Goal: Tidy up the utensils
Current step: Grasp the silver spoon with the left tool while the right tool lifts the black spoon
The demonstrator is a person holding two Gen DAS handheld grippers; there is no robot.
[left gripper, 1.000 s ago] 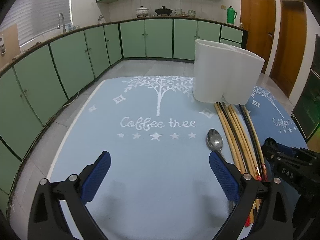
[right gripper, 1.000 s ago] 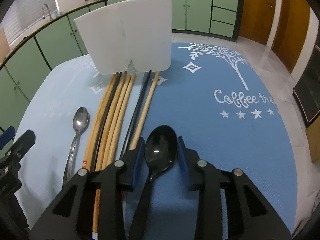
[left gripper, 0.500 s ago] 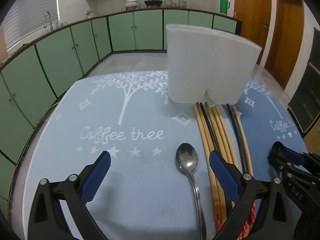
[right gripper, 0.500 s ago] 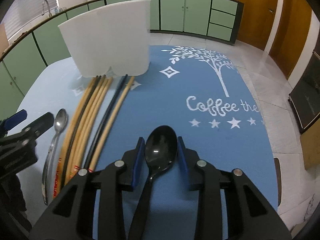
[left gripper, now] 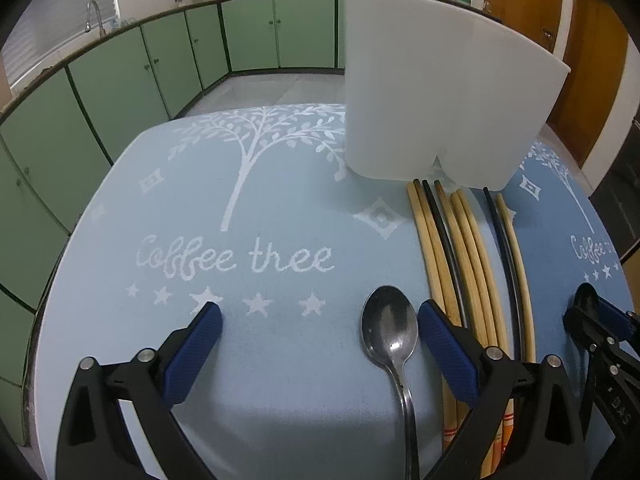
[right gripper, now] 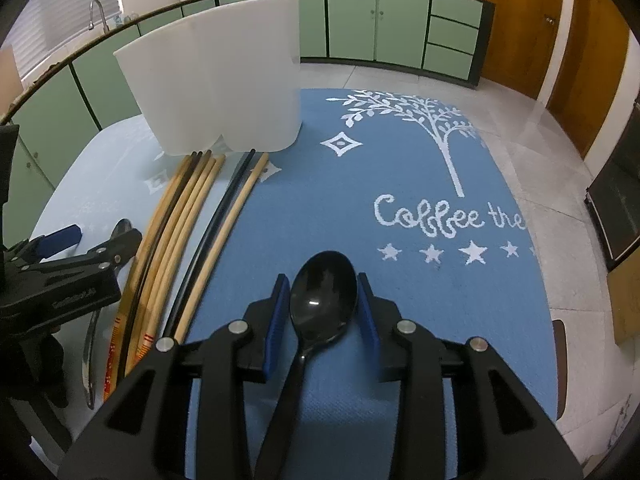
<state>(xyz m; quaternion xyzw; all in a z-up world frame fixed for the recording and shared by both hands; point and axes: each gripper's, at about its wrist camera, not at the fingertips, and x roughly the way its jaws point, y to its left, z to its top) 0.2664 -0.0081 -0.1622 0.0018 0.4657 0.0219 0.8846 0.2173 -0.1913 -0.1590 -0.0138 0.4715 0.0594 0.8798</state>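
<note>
Nearby, white holder [left gripper: 440,92], contents hidden.

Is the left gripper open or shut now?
Open. The left gripper has its blue pads far apart, and the metal spoon lies untouched between them.

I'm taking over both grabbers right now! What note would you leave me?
Left gripper: open, low over the mat, metal spoon lying between its fingers, close to the right one.
Right gripper: jaws opening, black spoon between them; whether the pads press it is unclear.
Chopsticks: lying in a row on the mat in front of the white holder.
Done: nothing visibly put away; the holder's inside is hidden.
Left: both spoons and all chopsticks probably go into the holder.
</note>
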